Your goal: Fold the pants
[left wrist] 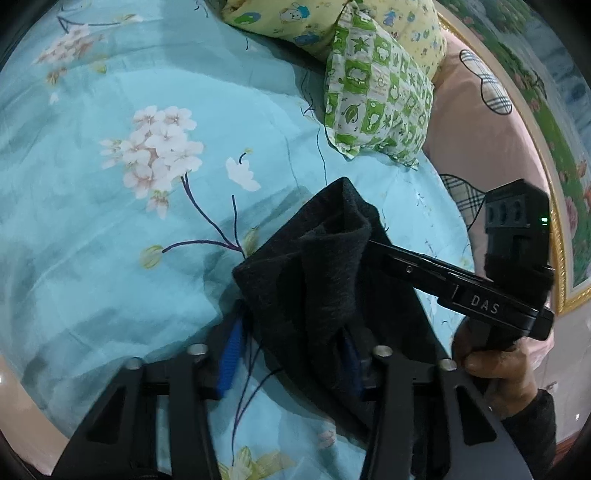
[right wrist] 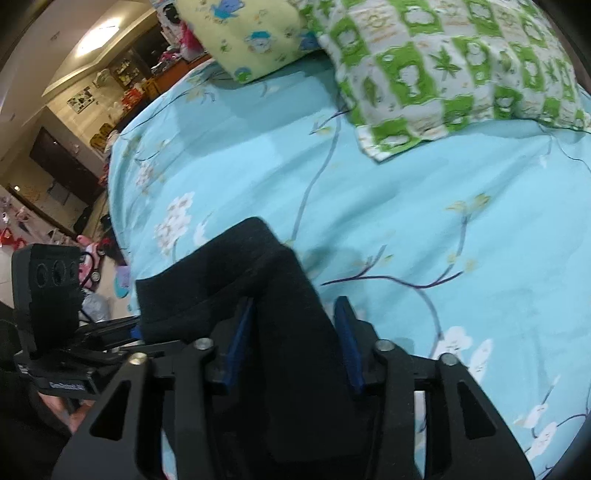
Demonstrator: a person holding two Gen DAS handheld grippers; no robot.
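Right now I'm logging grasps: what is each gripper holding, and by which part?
Both hold the black pants. The left gripper and the right gripper each have bunched cloth between their fingers; which part of the garment cannot be told.

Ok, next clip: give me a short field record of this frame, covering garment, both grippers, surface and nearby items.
garment: black pants, bunched and lifted off the bed
left gripper: pants between its blue pads, appears shut on them
right gripper: pants between its pads, appears shut on them
surface: turquoise floral bedsheet
nearby: green-and-white checked pillow, yellow cartoon-print pillow, both apart from the pants
fold state: cannot tell
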